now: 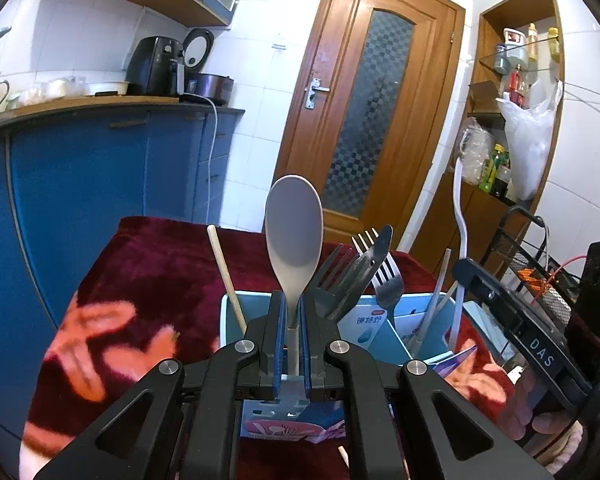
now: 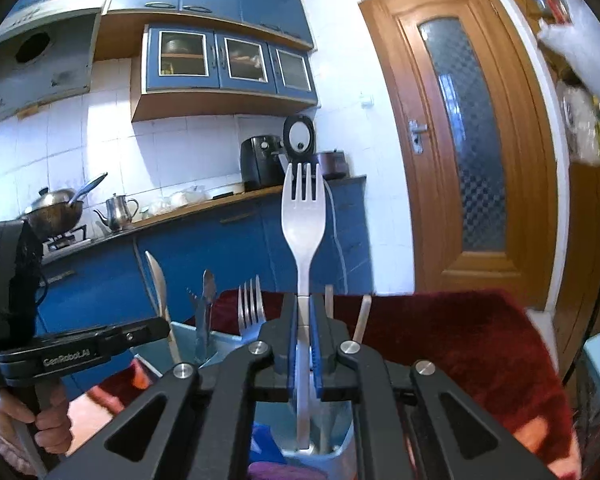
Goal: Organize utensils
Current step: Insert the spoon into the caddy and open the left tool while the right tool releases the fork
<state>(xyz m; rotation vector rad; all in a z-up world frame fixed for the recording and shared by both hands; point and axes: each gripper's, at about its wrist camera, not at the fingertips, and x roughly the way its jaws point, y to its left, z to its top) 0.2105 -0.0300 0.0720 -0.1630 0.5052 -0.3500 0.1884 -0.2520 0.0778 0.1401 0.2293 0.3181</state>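
My left gripper (image 1: 294, 312) is shut on the handle of a grey-white spoon (image 1: 294, 232), held upright with the bowl up, above a light blue utensil holder (image 1: 230, 312). The holder has several forks (image 1: 388, 280), a dark knife, wooden chopsticks (image 1: 226, 272) and a white utensil standing in it. My right gripper (image 2: 304, 316) is shut on the handle of a white fork (image 2: 303, 216), tines up, its lower end in a light blue compartment (image 2: 328, 436). More forks (image 2: 251, 300) and a knife (image 2: 158, 280) stand to the left there.
The holder stands on a table with a dark red flowered cloth (image 1: 148, 280). The right gripper's body (image 1: 532, 332) is close at the right of the left view; the left one (image 2: 60, 352) is at the left of the right view. A black wire rack (image 1: 540, 264), blue cabinets and a wooden door lie behind.
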